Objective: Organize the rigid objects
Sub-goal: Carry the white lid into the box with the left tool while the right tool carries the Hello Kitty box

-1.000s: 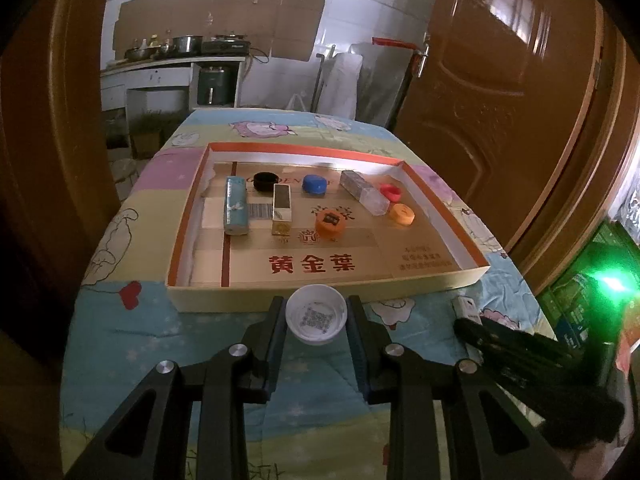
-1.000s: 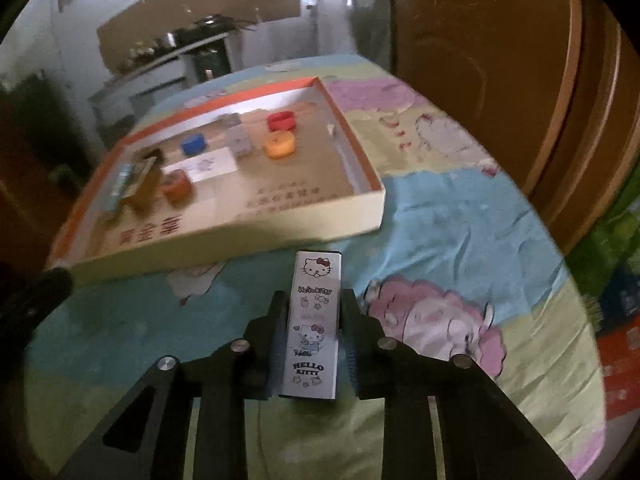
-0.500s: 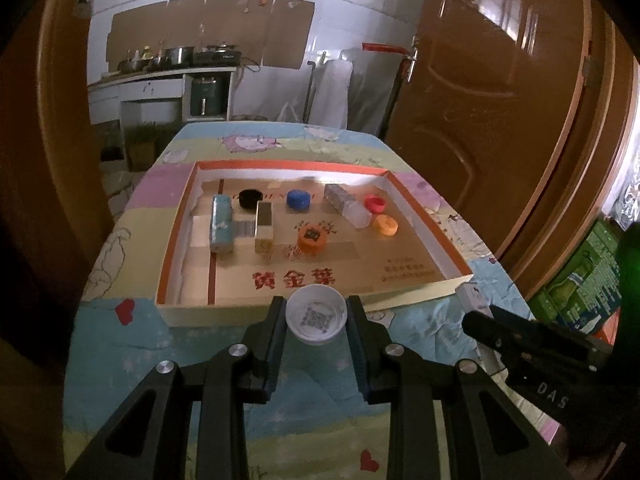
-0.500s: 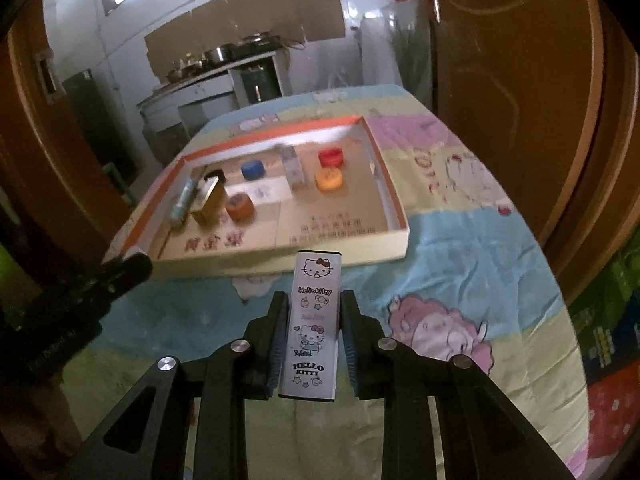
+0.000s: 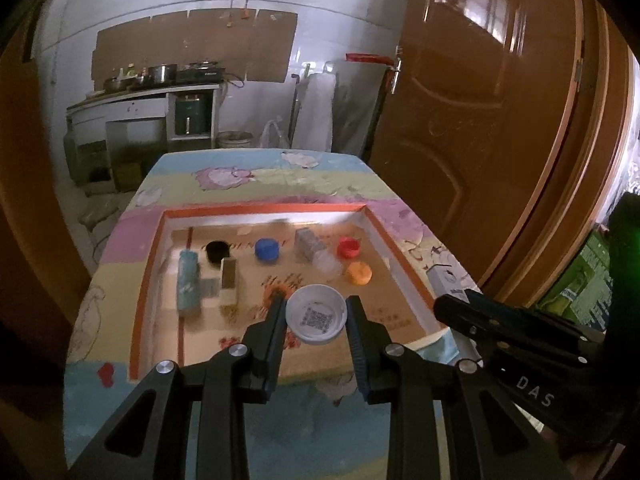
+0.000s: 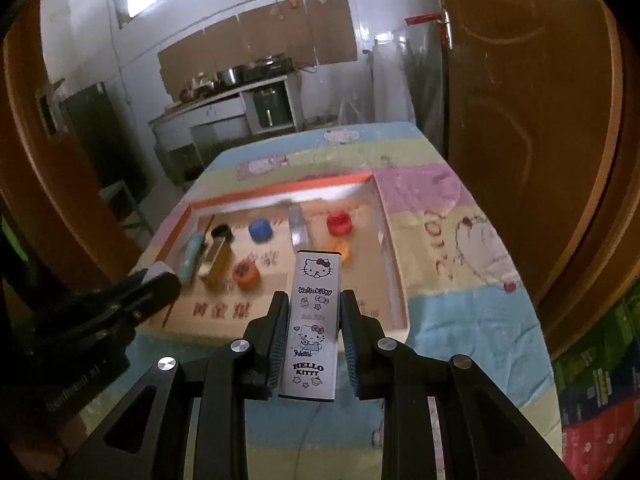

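Up over the near edge of the tray [image 5: 149, 264], the left gripper [image 5: 316, 316] clamps a white cap [image 5: 316, 314] (open side up, a code printed inside), while the right gripper [image 6: 314, 320] pinches a white Hello Kitty box [image 6: 314, 320] lengthwise. Inside the tray lie a blue cap [image 5: 267, 248], red cap [image 5: 348, 247], orange cap [image 5: 359, 273], black cap [image 5: 216, 249] and a teal box [image 5: 188, 282] on the cartoon-print tabletop [image 6: 460, 312].
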### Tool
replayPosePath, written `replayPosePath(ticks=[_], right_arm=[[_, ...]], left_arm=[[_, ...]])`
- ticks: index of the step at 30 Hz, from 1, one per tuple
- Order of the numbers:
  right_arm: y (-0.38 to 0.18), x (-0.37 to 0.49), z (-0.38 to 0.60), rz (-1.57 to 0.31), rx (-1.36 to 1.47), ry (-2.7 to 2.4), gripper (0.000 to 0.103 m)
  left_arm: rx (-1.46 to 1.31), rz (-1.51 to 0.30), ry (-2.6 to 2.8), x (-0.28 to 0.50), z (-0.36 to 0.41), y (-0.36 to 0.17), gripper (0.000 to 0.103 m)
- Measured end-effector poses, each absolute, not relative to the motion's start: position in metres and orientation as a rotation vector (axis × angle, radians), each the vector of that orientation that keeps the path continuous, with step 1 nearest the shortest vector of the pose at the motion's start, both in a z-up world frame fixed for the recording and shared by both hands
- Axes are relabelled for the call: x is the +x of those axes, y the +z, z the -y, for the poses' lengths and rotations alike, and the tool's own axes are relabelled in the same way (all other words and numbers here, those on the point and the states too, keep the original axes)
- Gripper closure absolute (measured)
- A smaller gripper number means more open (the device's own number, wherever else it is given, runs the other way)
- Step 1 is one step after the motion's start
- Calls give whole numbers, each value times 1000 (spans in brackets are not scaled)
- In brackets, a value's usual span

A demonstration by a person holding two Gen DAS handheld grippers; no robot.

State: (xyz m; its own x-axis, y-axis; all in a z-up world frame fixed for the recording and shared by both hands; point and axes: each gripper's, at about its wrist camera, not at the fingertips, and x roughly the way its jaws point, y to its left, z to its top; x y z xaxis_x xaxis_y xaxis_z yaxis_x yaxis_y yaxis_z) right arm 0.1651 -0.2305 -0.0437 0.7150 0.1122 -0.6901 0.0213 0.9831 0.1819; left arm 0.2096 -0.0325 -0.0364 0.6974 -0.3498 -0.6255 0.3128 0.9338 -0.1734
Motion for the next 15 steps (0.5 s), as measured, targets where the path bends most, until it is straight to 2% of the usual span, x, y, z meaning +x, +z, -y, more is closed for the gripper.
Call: replayPosePath(ticks=[15], right_arm=[[-69,220,252,-830,205,53,77]], left_arm=[[-84,-775,-402,261,64,-57,73]])
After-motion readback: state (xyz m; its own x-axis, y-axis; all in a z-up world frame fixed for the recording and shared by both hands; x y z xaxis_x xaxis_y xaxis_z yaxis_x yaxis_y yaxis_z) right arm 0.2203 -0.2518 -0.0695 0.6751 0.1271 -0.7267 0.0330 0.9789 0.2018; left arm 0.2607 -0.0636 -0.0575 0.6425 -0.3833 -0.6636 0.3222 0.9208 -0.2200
